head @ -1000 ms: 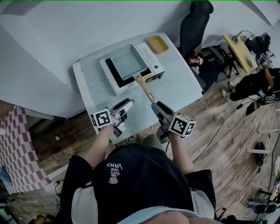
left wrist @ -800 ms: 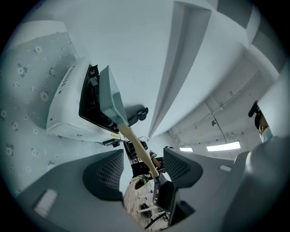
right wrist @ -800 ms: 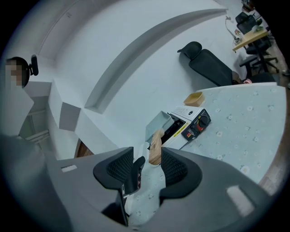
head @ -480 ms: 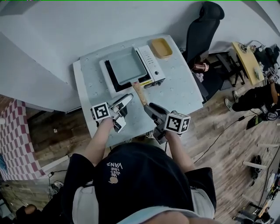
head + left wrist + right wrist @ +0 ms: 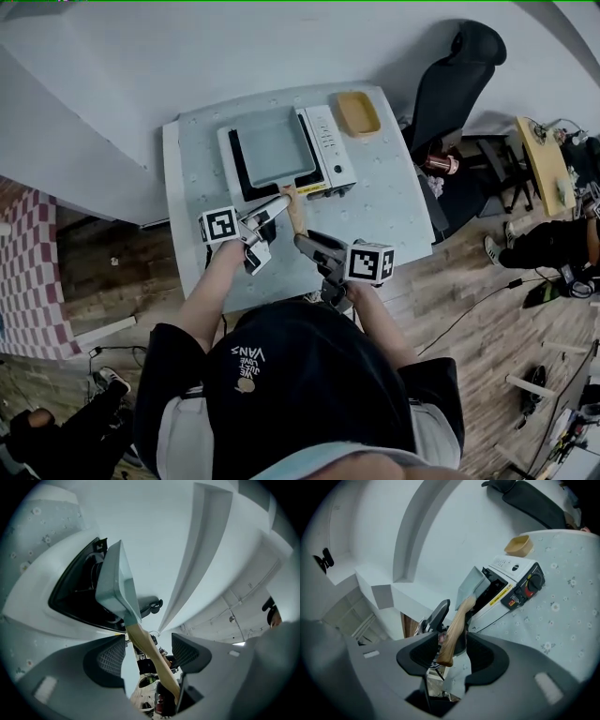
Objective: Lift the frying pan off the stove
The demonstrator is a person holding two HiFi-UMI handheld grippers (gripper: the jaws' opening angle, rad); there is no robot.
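Observation:
A square pale-teal frying pan (image 5: 273,145) sits on the white portable stove (image 5: 323,141), its wooden handle (image 5: 294,204) pointing towards me. My left gripper (image 5: 277,204) reaches the handle from the left. In the left gripper view the handle (image 5: 150,653) runs between the jaws, which are opening, and neither pad presses on it. My right gripper (image 5: 302,242) sits just behind the handle's end. In the right gripper view the handle's tip (image 5: 449,646) lies between the spread jaws, close to the left pad, with a gap to the right one.
The stove stands on a flower-patterned table (image 5: 384,202) against a white wall. A yellow dish (image 5: 358,112) lies at the table's back right corner. A black office chair (image 5: 450,80) stands to the right of the table. Wooden floor surrounds the table.
Both grippers have moved forward from the table's front edge to the pan's handle. The handle now lies between the jaws of each.

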